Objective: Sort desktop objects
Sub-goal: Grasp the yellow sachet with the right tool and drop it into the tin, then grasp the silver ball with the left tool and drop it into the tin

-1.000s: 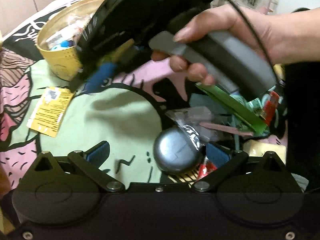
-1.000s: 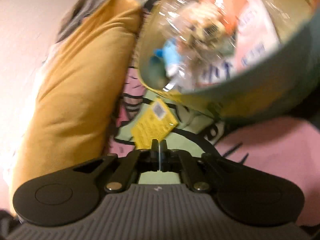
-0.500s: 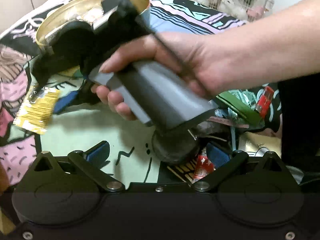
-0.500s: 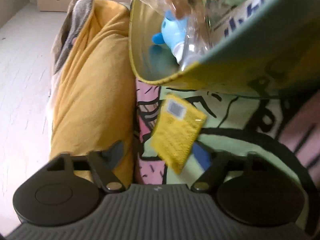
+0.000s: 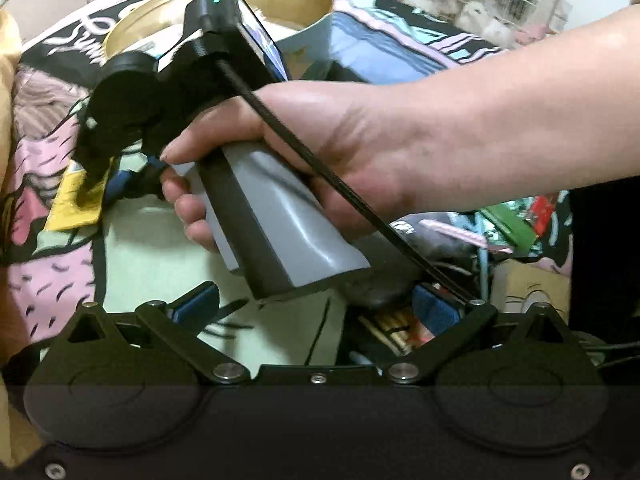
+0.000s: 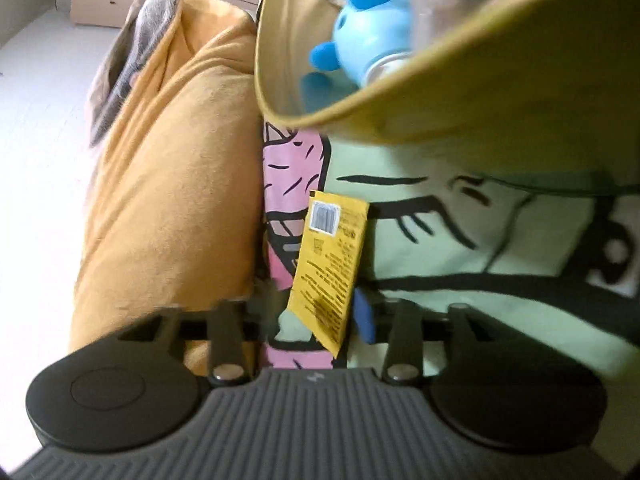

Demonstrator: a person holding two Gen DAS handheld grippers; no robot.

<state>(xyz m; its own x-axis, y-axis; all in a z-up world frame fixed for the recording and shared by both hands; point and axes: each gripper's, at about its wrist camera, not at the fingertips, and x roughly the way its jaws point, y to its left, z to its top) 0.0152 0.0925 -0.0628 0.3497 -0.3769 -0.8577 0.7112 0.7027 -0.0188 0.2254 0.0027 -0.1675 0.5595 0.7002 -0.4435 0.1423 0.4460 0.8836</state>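
Note:
A yellow packet [image 6: 332,256] with a barcode lies on the patterned cloth below the yellow round tin [image 6: 480,80]. My right gripper [image 6: 318,312] is low over it. Its jaws are closing with the packet's near end between them, and the pads still stand apart from it. The left wrist view shows a hand holding that right gripper [image 5: 108,180], its tips down on the yellow packet [image 5: 76,204]. My left gripper [image 5: 316,308] is open and holds nothing. It hangs over the cloth, behind the right gripper's grey handle.
The tin [image 5: 312,12] holds a blue toy [image 6: 368,36] and clear wrappers. An orange cushion [image 6: 172,180] lies along the cloth's edge, close to the packet. A dark round object [image 5: 376,292] and a heap of small items [image 5: 508,224] lie at the right.
The right gripper came down from the tin's rim to the yellow packet. Its jaws went from shut to wide apart and are now narrower around the packet. The left gripper stayed open.

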